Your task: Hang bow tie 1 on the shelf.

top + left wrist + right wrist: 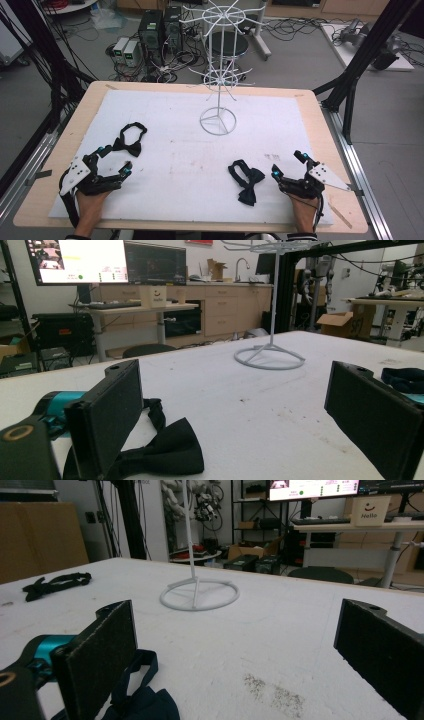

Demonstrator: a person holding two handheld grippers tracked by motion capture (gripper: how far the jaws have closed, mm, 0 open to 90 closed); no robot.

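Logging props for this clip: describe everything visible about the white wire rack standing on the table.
The white wire rack looks like thin painted metal. A slim upright pole rises from a round ring base with three spokes, carrying two tiers of radiating hooked arms, the larger at the top. It stands upright on the white mat toward the table's far middle. Nothing hangs on it, and both bow ties and hand-held grippers are well clear.

- White wire display stand (218, 65), upright on a ring base at the far middle of the white mat (165, 125).
- Wooden table (45, 175), edge bare around the mat.
- Computer towers (159, 27) and tangled cables on the floor beyond.
- Monitor (77, 260) on a desk (130, 307).
- Wooden cabinets (225, 305) with drawers.
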